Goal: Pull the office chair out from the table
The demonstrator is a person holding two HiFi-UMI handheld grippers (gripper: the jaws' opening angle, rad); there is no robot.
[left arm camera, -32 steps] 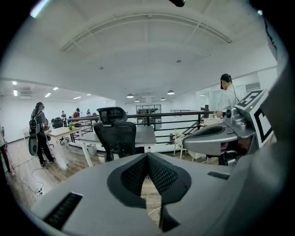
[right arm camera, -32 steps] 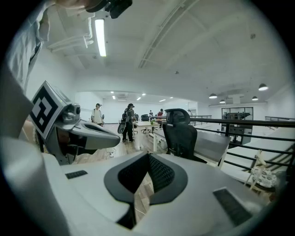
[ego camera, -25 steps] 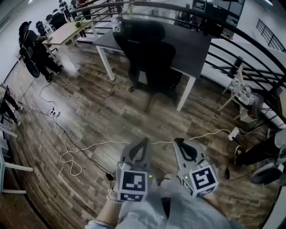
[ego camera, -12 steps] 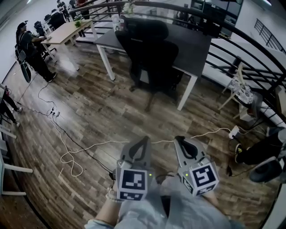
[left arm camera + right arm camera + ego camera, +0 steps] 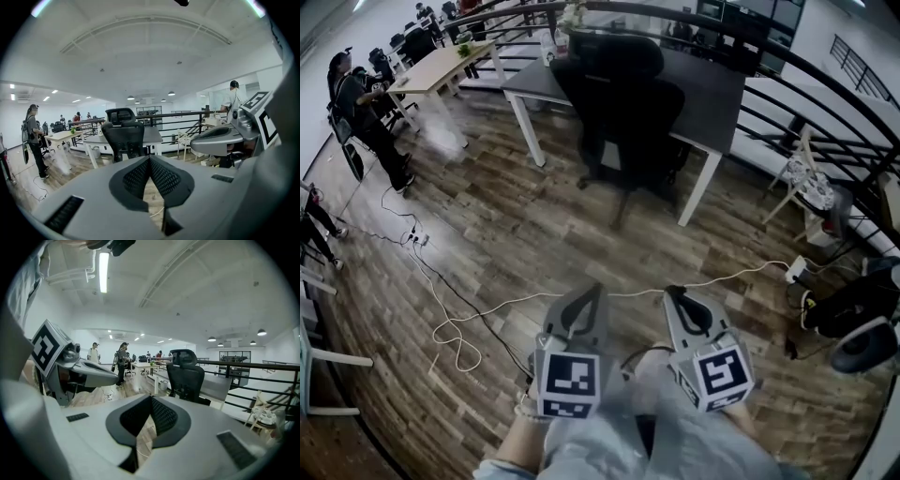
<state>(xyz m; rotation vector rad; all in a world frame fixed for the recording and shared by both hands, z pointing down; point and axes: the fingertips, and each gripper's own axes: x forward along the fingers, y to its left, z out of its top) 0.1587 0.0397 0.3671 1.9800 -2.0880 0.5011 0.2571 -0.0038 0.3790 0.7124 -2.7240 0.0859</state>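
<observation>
Standing at the far left of the head view, a person (image 5: pixel 366 108) is beside a light wooden desk (image 5: pixel 441 66), well clear of the job. A white cable (image 5: pixel 502 305) loops across the plank floor (image 5: pixel 516 216) from there and runs on past both tools, so it lies between the holder and the goal. The left gripper (image 5: pixel 592 298) is low in the view with its jaws pressed together on nothing, and its own view shows only floor past the pads. Ahead and well apart from it, the office chair (image 5: pixel 628 103) is tucked against the near edge of the dark table (image 5: pixel 717 80), its backrest and headrest turned this way. The right gripper (image 5: pixel 680 302) sits just beside the left one, likewise closed and empty. The step in hand looks like the approach. It would go best by stepping over the cable, then spreading both pairs of jaws before reaching the backrest. One tool should take each side edge of the backrest at matching height. A straight, level pull would let the castors roll without the base catching the white table leg (image 5: pixel 698 192) just to its right.
</observation>
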